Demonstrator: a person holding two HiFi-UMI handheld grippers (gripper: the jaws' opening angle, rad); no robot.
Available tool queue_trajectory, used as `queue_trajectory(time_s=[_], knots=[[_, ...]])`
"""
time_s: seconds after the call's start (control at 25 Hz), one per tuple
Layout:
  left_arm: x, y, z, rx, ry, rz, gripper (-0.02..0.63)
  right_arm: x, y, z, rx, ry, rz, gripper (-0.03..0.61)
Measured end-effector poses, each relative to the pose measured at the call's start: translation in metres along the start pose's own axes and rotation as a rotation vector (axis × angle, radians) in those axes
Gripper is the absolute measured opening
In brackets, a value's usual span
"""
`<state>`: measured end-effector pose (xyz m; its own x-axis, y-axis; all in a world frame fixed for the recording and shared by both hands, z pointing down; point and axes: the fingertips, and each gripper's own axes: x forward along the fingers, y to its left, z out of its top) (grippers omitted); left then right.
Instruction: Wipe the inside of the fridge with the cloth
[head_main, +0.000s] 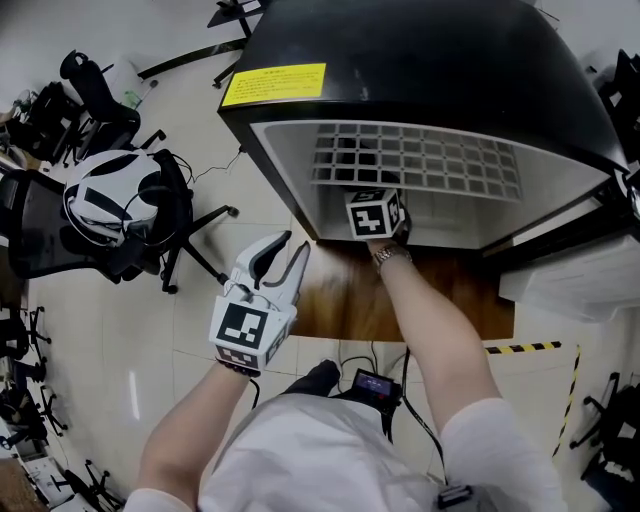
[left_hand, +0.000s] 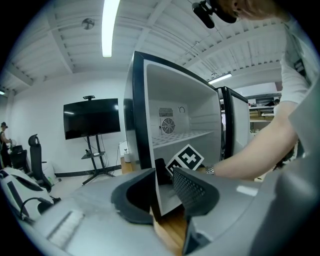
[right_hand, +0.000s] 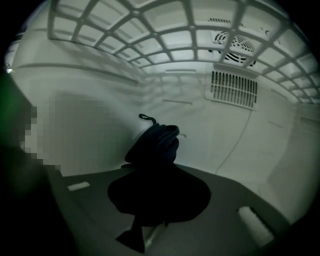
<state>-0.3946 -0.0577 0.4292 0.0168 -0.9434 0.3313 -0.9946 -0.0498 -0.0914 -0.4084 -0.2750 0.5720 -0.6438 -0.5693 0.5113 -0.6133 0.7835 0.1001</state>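
Cloth (right_hand: 155, 142) clamped in right tongs (right_hand: 156, 172) inside fridge (head_main: 400, 70); left tongs (left_hand: 162, 176) apart, empty.

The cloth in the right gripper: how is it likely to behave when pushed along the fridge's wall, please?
The cloth looks soft and floppy: it bunches in folds at the right gripper, so it would probably crumple rather than stay flat. Likely light: a thin loop stands up unsupported. It should slide easily on the smooth fridge wall.

fridge (head_main: 420, 60): black shell, white inside | label (head_main: 273, 84): yellow | cloth (right_hand: 155, 142): dark navy
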Motion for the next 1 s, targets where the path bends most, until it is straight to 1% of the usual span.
queue_trajectory(time_s=[0.64,1.0], knots=[[0.018,-0.032,0.007,0.011,-0.014,-0.077,0.114,-0.038,-0.107,-0.040,0.079,0.037,-0.179,0.075],[0.024,-0.048,0.014,0.024,-0.015,-0.101,0.112,-0.063,-0.165,-0.061,0.118,0.061,-0.281,0.077]])
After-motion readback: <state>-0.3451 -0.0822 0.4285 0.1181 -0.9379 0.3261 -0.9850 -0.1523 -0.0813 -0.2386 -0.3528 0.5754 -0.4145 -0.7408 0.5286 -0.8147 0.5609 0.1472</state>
